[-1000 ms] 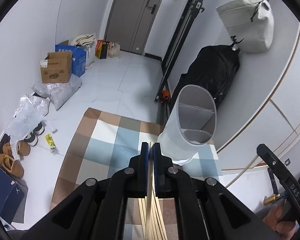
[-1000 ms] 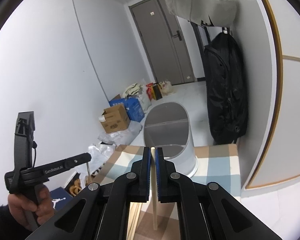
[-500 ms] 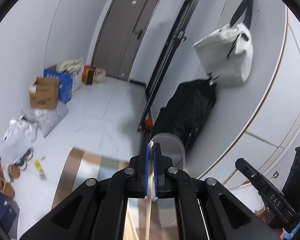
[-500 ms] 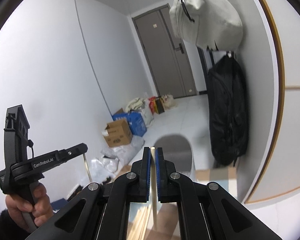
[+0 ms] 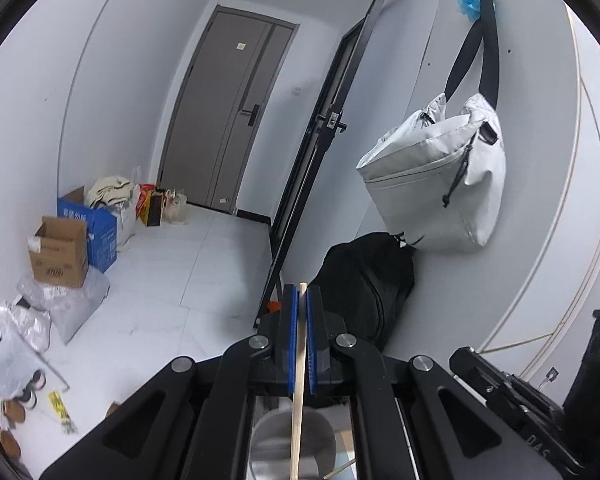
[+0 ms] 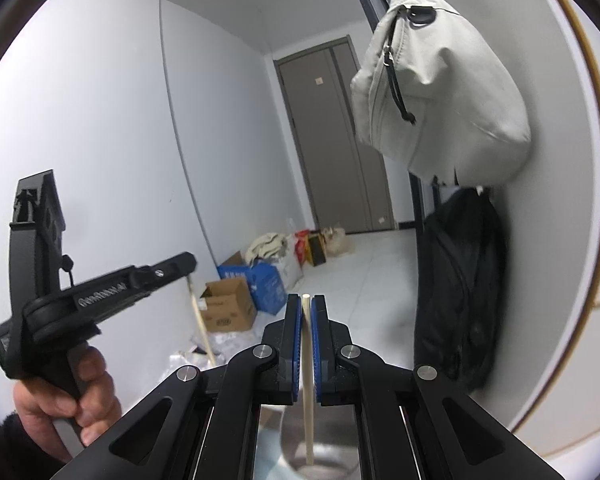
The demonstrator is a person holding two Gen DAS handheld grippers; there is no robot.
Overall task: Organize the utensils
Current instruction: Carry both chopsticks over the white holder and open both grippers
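Note:
My left gripper [image 5: 299,292] is shut on a thin wooden chopstick [image 5: 297,412] that hangs down between its blue pads toward the white utensil holder [image 5: 272,452] seen below between the arms. My right gripper [image 6: 306,300] is shut on another pale chopstick [image 6: 309,412], which also hangs down over the holder [image 6: 328,460]. The left gripper also shows in the right wrist view [image 6: 180,264], with its chopstick [image 6: 202,328] dangling. Both grippers are raised high and tilted up toward the room.
A grey bag [image 5: 436,184] and a black backpack [image 5: 364,288] hang on the right wall. Cardboard and blue boxes [image 5: 60,252], plastic bags and shoes lie on the floor at the left. A grey door [image 5: 224,128] is at the back.
Both grippers have risen and tilted upward, each lifting its chopstick off the checkered table. The holder has slid from mid-view to the bottom edge of both views.

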